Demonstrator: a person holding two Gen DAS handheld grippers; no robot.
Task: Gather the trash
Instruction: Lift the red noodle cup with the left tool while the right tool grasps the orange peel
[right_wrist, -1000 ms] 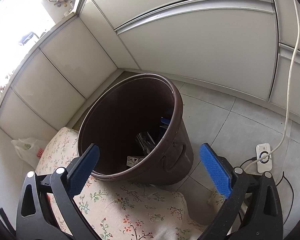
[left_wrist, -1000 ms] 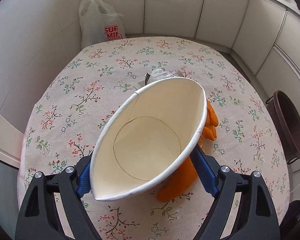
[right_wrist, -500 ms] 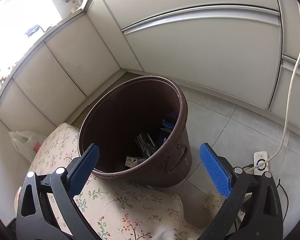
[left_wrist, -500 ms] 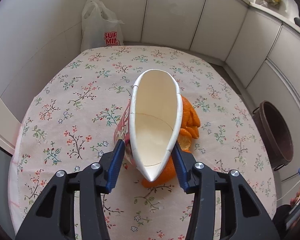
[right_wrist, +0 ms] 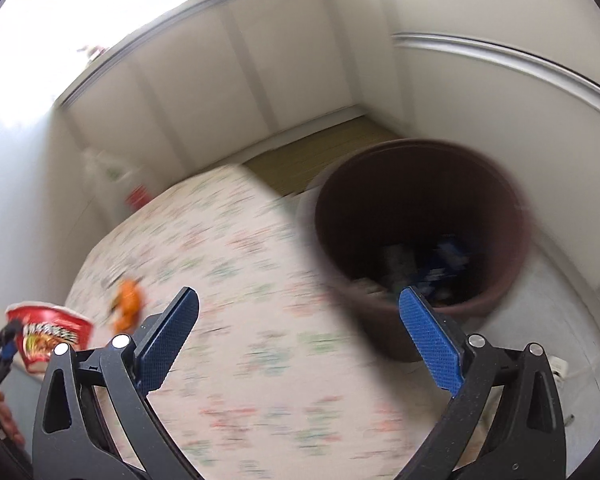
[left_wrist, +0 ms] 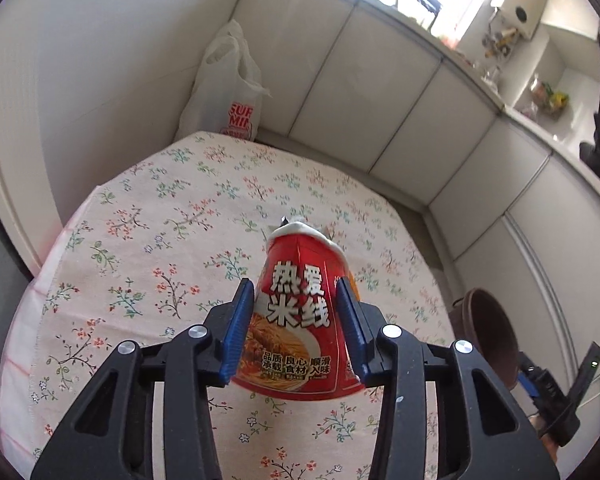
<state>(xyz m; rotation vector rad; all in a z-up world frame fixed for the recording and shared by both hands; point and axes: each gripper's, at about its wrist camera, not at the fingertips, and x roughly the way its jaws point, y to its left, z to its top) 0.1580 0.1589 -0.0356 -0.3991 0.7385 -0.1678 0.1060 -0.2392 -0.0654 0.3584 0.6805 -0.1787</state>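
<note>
A red instant-noodle cup (left_wrist: 300, 312) with a white rim is squashed flat between the blue pads of my left gripper (left_wrist: 294, 286). The jaws are closing on it, and it hangs above the floral tablecloth (left_wrist: 160, 240). In the blurred right wrist view the same cup (right_wrist: 48, 334) shows at the far left. Orange peel (right_wrist: 128, 300) lies on the cloth near it. My right gripper (right_wrist: 298, 294) is open and holds nothing, over the table's edge beside the brown trash bin (right_wrist: 380, 208). The bin has several wrappers at its bottom.
The bin (left_wrist: 488, 328) stands on the floor off the table's right side. A white plastic bag (left_wrist: 228, 92) leans in the far corner behind the table. White cabinet doors close in the far and right sides.
The left gripper squeezed the cup narrower, lifted it off the cloth and rolled, so its red printed side now faces the camera. The right gripper swung left from over the bin toward the table.
</note>
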